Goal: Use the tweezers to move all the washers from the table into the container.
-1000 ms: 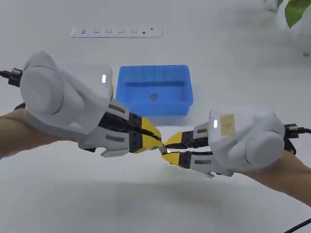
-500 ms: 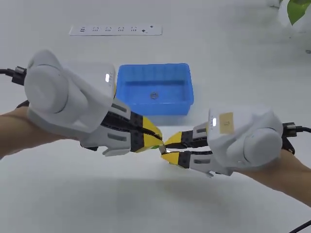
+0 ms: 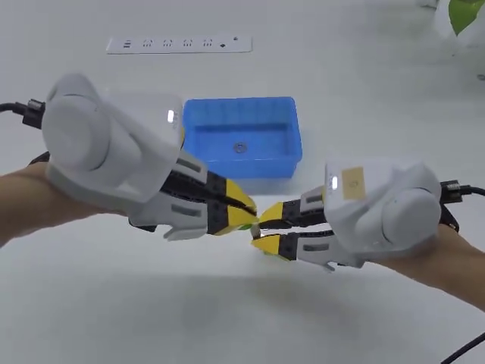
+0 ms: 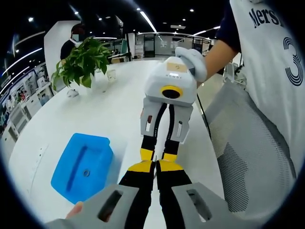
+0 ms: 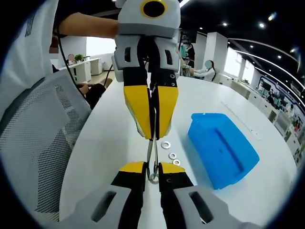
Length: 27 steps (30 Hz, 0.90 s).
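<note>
Left tool (image 3: 246, 217) clamped on thin metal tweezers (image 5: 152, 138). Right tool (image 3: 264, 228) faces it, jaws slightly apart either side of the tweezers' end; contact unclear. White worktop (image 3: 227, 303), open-plan office, potted green plant (image 4: 78, 64). Three small metal washers (image 5: 172, 155) on the worktop between tweezers and blue plastic container (image 5: 205, 152). Another washer (image 3: 239, 149) inside it.

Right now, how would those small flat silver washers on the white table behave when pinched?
The small flat silver washers lie flush on the white table: probably skid when nudged. Shiny, thin: likely slip from the metal tweezers.
</note>
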Tool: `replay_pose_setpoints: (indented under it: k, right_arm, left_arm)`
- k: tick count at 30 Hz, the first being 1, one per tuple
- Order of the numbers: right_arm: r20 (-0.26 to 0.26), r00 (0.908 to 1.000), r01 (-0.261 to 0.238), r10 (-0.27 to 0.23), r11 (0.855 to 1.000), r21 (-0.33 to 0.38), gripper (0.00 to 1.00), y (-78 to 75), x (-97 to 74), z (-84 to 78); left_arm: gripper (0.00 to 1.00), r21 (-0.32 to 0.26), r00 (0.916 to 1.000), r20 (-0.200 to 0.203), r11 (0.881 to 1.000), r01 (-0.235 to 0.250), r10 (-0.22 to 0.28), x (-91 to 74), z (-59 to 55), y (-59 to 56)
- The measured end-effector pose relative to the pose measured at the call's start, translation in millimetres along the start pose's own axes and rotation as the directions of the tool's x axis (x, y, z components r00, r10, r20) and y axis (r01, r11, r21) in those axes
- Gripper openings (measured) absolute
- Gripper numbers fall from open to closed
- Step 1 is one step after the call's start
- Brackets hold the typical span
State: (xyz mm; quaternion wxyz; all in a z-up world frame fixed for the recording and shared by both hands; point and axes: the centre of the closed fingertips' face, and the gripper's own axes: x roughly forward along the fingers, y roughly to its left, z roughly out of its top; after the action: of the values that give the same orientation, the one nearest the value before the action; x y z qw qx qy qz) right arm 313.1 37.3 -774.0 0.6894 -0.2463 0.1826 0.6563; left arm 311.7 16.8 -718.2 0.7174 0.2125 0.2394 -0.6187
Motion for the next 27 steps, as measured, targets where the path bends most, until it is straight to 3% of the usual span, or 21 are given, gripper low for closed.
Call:
replay_pose_setpoints:
  k: [9, 17, 27]
  right_arm:
    - [-0.01, 0.9998, -0.019, 0.019, 1.0, 0.025, 0.1, -2.2, -0.1, -1.9]
    - [-0.026, 0.9996, -0.009, 0.01, 1.0, 0.015, 0.09, 0.5, -1.1, -1.9]
    - [-0.005, 1.0, -0.002, 0.002, 1.0, 0.006, 0.09, 2.2, -4.7, 12.7]
  left_arm:
    - [0.06, -0.02, 1.0, -0.001, 1.0, 0.004, -0.004, 3.7, 1.1, 6.5]
    - [0.06, -0.017, 0.9998, -0.004, 1.0, 0.021, -0.021, 4.8, 1.3, 1.0]
    - [0.06, -0.032, 0.9998, 0.014, 0.999, 0.011, -0.011, -11.6, 7.7, -1.6]
